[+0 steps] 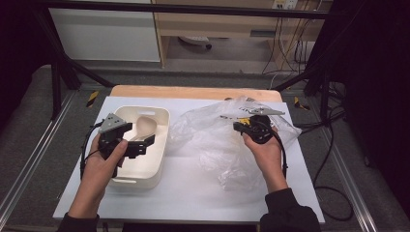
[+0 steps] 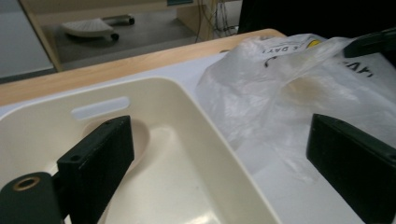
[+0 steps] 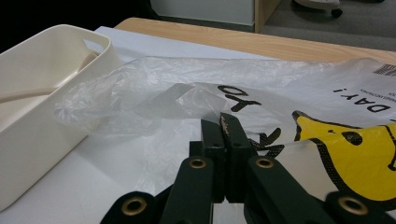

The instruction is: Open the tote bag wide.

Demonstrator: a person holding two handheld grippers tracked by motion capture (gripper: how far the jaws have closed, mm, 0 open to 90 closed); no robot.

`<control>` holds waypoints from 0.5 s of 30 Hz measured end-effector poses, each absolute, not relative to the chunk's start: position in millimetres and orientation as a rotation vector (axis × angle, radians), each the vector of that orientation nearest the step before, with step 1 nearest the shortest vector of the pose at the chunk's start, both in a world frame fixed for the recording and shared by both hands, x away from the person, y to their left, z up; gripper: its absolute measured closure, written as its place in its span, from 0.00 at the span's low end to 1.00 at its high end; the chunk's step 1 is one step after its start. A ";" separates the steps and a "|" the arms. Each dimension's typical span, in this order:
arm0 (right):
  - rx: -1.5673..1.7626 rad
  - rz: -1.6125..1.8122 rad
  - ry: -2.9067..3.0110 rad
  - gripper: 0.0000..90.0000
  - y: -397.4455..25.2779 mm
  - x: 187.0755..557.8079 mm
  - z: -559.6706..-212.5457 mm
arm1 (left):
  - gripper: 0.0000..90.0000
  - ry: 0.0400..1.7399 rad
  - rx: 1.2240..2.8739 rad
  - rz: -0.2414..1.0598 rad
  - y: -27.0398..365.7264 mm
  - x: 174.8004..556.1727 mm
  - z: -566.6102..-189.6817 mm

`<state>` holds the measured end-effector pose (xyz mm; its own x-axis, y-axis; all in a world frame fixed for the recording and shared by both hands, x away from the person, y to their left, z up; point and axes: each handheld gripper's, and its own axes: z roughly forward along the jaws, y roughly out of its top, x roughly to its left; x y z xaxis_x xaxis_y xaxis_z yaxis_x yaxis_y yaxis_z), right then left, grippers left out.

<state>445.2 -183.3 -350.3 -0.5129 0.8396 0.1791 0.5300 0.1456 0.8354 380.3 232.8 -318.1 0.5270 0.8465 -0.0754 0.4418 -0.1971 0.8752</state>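
A white sheet [image 1: 193,188] covers the wooden table [image 1: 193,92]; beyond stand a cabinet [image 1: 104,34] and cables [image 1: 290,43].

A wooden table [image 1: 193,92] is covered by a white sheet [image 1: 193,193], on which a cream tub [image 1: 159,145] and a crumpled plastic bag [image 1: 212,135] are laid.

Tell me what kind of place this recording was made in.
Probably a lab or workshop recording station: a white-covered table inside a black metal frame, loose cables on the floor, and a wheeled chair base beyond.
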 end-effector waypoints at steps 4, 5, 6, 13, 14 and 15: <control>1.317 1.304 2.093 1.00 -184.0 445.2 -350.1 | 0.10 1.115 1.796 0.564 249.2 380.9 -320.1; 1.317 1.303 2.090 1.00 -184.3 445.3 -350.4 | 0.10 1.122 1.790 0.563 252.9 380.4 -320.0; 1.319 1.301 2.092 1.00 -184.4 445.2 -350.9 | 0.10 1.129 1.775 0.562 255.9 379.4 -319.7; 1.318 1.293 2.106 1.00 -183.8 445.5 -354.4 | 0.10 1.153 1.759 0.579 268.8 376.4 -319.2; 1.316 1.291 2.109 1.00 -183.4 445.3 -354.5 | 0.10 1.156 1.757 0.579 270.4 376.1 -319.1; 1.318 1.292 2.109 1.00 -182.7 445.0 -354.6 | 0.10 1.156 1.757 0.584 272.2 375.6 -318.5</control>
<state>445.0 -182.7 -354.6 -0.5133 0.8410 0.1709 0.5345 0.1575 0.8304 375.6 272.2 -318.5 0.4459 0.8901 -0.0942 0.4523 -0.1332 0.8819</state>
